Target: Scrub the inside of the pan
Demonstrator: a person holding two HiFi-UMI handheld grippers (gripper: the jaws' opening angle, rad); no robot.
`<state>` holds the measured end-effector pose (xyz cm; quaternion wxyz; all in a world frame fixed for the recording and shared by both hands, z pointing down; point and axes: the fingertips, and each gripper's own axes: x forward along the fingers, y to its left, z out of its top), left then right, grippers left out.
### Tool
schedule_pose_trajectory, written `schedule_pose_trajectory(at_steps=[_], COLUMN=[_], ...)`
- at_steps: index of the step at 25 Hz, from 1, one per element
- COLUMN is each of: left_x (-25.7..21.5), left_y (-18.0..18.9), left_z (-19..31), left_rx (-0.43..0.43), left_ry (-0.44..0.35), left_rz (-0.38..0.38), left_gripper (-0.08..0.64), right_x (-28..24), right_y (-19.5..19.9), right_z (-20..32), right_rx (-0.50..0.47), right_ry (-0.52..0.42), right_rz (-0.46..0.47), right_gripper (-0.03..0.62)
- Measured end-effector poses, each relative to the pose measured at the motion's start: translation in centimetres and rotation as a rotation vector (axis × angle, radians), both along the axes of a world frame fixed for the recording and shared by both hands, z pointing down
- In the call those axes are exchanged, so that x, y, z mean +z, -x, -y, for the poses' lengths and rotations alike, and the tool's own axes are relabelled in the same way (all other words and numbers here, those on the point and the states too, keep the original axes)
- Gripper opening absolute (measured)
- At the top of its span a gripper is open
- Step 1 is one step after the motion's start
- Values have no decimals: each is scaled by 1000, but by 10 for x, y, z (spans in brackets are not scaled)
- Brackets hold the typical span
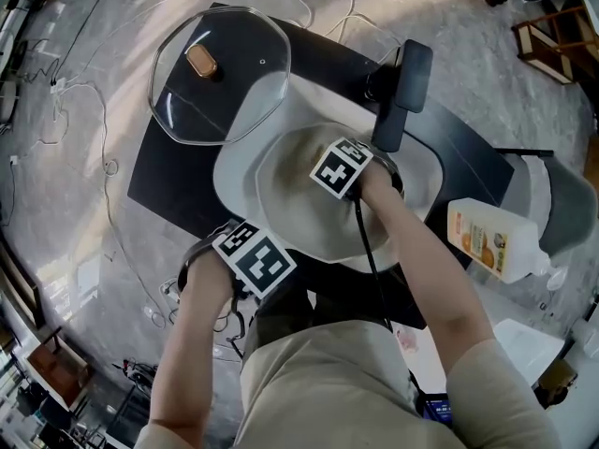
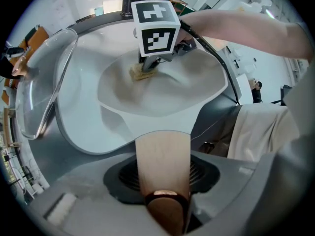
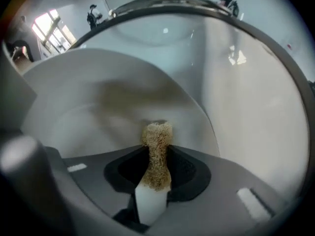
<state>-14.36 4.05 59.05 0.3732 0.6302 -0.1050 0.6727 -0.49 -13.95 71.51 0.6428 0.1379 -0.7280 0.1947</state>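
Head view is bright and even, looks like daylight, with pale streaks lying across the floor (image 1: 84, 204) on the left. Shadows are soft; only a faint one sits inside the pan (image 1: 281, 171) under the arm. The glass lid (image 1: 220, 75) carries mild reflections, no harsh glare. There's a heavy fisheye bend at the edges in all three views, and both gripper views have black vignetted corners. In the left gripper view the pan handle (image 2: 162, 166), right at the lens, is mushy, and the background up top is blown out white. The right gripper view is hazy overall and the windows (image 3: 51, 26) are clipped; only the scrubber (image 3: 157, 151) is reasonably crisp.
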Motion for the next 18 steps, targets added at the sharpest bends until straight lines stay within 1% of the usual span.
schedule_pose_trajectory(at_steps=[2, 4, 6, 8, 9, 10, 11, 13, 15, 16, 18], left_x=[1, 1, 2, 1, 1, 1, 2, 4, 7, 7, 7], left_y=[0, 2, 1, 0, 0, 0, 1, 3, 5, 6, 7], left_z=[1, 1, 1, 3, 4, 4, 4, 4, 5, 5, 5], left_rx=[12, 19, 20, 22, 22, 23, 27, 44, 66, 73, 87], left_ry=[-4, -1, 3, 4, 5, 4, 1, -12, -28, -33, -36], left_rz=[4, 7, 6, 4, 2, 1, -1, 2, 6, 6, 3], left_gripper=[192, 192, 190, 190, 190, 190, 192, 192, 192, 192, 192], right_x=[0, -7, -20, -37, -46, -54, -62, -75, -84, -87, -91], right_y=[-23, -40, -56, -66, -67, -63, -55, -31, -8, -1, 3], right_z=[-15, -34, -54, -74, -84, -95, -107, -126, -133, -134, -132], right_rx=[-89, -186, -257, -283, -286, -289, -290, -271, -223, -200, -162], right_ry=[80, 172, 276, 379, 424, 465, 500, 538, 523, 499, 452], right_rz=[-116, -197, -242, -251, -235, -199, -141, 9, 130, 164, 193], right_gripper=[114, 114, 115, 117, 117, 118, 120, 121, 123, 123, 123])
